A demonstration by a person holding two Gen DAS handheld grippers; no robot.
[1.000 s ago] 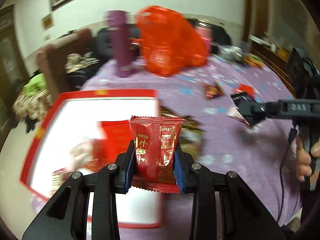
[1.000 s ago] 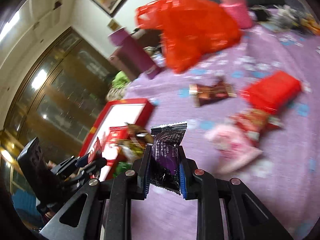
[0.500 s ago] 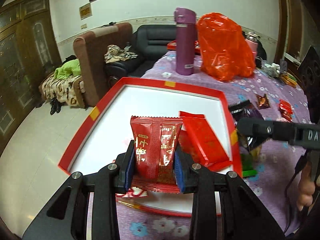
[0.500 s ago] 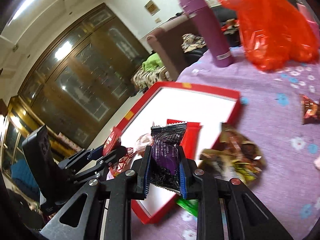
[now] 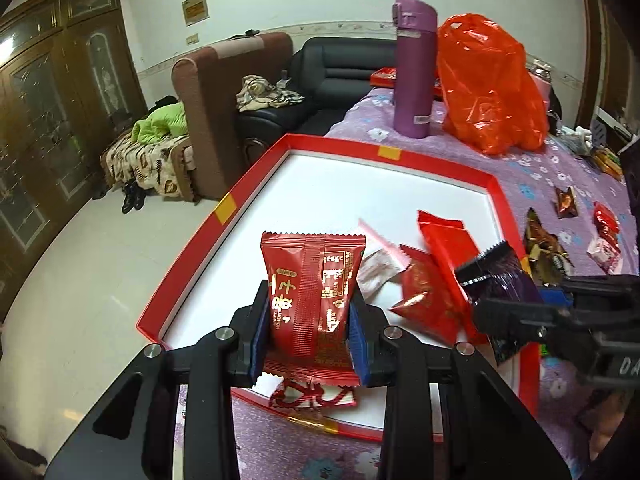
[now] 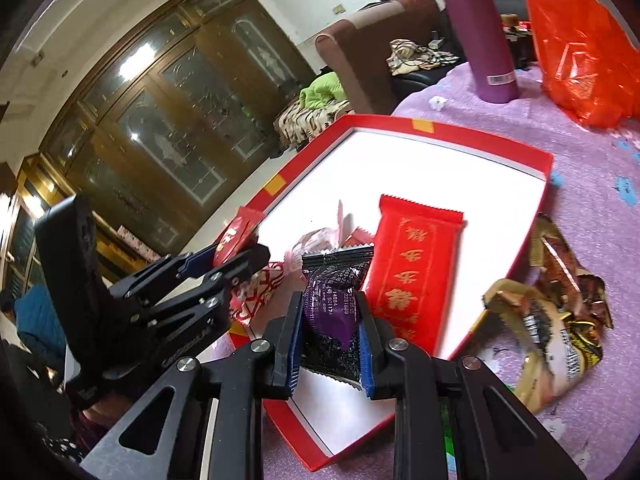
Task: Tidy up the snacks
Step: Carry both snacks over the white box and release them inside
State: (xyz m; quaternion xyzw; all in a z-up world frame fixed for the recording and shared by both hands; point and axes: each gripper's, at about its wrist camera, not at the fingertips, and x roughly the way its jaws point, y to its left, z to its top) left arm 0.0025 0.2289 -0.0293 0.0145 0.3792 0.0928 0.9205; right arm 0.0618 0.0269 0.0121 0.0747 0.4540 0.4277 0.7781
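Left wrist view: close, just above the red tray's near edge, facing the sofa wall. Right wrist view: close, at the tray's right corner, facing left toward cabinets. Shared: tray, purple flask.

Two handheld grippers of matte black plastic. The left gripper has angular black arms, round silver screws at the joints and blue pads lining its fingers. The right gripper looks the same, with white lettering on its body.
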